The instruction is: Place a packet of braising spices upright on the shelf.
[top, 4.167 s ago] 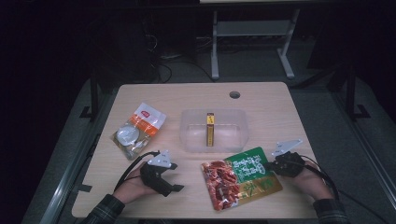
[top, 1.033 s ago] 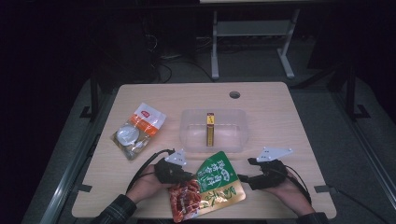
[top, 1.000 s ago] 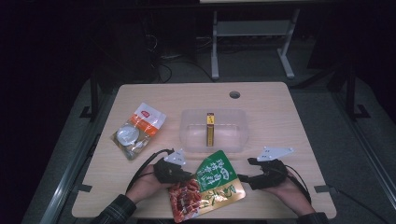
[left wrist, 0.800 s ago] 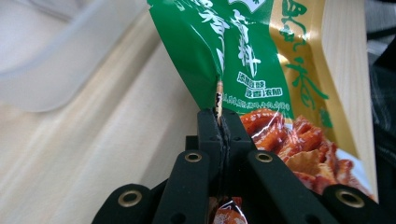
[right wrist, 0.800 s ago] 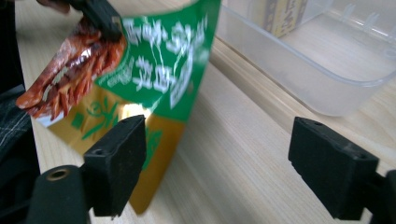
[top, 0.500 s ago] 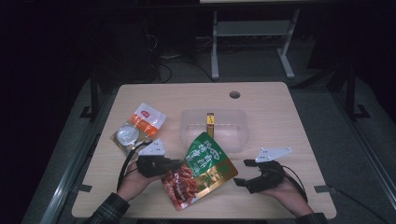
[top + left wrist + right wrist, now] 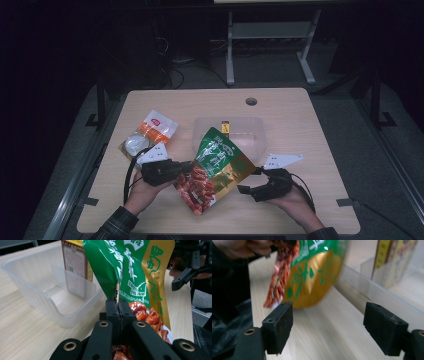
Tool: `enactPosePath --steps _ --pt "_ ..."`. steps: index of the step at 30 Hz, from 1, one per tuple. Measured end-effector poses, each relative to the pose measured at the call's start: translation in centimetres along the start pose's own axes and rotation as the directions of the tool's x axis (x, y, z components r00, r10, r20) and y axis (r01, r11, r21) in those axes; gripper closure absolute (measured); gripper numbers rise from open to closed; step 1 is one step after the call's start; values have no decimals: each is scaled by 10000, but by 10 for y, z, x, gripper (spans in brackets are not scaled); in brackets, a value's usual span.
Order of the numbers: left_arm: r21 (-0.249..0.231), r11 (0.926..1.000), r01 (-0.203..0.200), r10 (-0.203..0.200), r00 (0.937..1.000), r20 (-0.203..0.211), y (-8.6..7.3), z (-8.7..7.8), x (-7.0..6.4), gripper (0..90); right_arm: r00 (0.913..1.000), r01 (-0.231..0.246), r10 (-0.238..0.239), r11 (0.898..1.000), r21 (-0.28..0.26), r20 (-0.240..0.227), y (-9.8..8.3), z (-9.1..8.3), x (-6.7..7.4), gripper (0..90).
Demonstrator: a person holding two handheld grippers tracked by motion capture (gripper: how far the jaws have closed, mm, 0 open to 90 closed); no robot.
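While left claw [image 7: 117,315] pinches snack bag [image 7: 216,167] edge, right claw [image 7: 337,327] gapes.

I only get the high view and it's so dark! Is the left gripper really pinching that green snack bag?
Observer: Yes. The left gripper is shut on the snack bag, its fingers squeezing the bag's edge seam.
Operator: What's inside the clear box?
Observer: The clear box has an inner divider, with one packet standing upright behind it.
Operator: And the right gripper?
Observer: The right gripper is open; its fingers have just been closing a little, nothing between them.
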State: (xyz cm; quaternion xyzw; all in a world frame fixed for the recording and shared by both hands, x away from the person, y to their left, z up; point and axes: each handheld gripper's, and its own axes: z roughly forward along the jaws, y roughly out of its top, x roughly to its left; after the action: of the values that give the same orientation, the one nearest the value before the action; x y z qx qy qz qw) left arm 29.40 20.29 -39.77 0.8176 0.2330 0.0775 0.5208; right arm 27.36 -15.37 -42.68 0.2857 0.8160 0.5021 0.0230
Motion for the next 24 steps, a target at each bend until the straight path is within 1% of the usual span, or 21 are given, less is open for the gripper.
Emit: enactPosePath --steps 3,6,7,9,10,11,12,13,14,16,17,18,19,21,22,24 --pt "-284 9995 131 -134 9999 -97 2 1 -3 894 9998 -78 73 9996 -280 -168 3 4 1 253" --pt "-513 9986 84 -92 9999 -145 4 1 -5 894 9991 -247 226 9981 -572 -368 6 9 2 276" --pt "-555 9984 110 -118 9998 -143 4 1 -6 894 9986 -334 304 9970 -702 -433 7 12 3 289" --pt "-673 9976 136 -144 9998 -115 5 1 -8 894 9954 -643 570 9933 -964 -769 10 18 4 339" --pt "-682 9975 185 -193 9997 -114 5 1 -9 894 9954 -643 570 9933 -964 -769 10 18 4 339" --pt "-675 9977 110 -121 9998 -164 5 2 -9 894 9944 -722 631 9914 -1089 -844 10 20 5 383" --pt "-692 9975 126 -136 9998 -128 4 2 -9 893 9917 -831 693 9882 -1289 -1083 11 22 5 428" --pt "-616 9981 42 -50 9999 -121 4 2 -8 893 9899 -902 731 9857 -1425 -1211 13 23 5 472" --pt "-591 9982 44 -52 9999 -130 3 2 -8 893 9878 -986 786 9839 -1488 -1343 13 24 5 505" --pt "-573 9983 90 -96 9999 -116 2 4 -9 893 9848 -1036 785 9814 -1613 -1551 14 26 4 632" --pt "-525 9986 81 -85 9999 -77 1 3 -8 892 9851 -1012 763 9818 -1605 -1540 14 26 4 689" --pt "-614 9980 173 -171 9998 37 0 4 -7 890 9849 -987 738 9825 -1583 -1563 14 26 3 749" --pt "-632 9978 189 -184 9998 74 0 4 -7 889 9819 -1099 835 9822 -1525 -1699 14 25 2 799" --pt "-496 9988 51 -46 10000 87 0 5 -8 887 9816 -1061 797 9832 -1483 -1736 14 24 1 849" --pt "-504 9987 111 -105 9999 120 -1 6 -9 884 9816 -1049 804 9850 -1370 -1732 15 24 0 869" --pt "-292 9995 -110 114 9998 145 -2 7 -9 873 9797 -1142 901 9849 -1297 -1789 15 22 -3 886"
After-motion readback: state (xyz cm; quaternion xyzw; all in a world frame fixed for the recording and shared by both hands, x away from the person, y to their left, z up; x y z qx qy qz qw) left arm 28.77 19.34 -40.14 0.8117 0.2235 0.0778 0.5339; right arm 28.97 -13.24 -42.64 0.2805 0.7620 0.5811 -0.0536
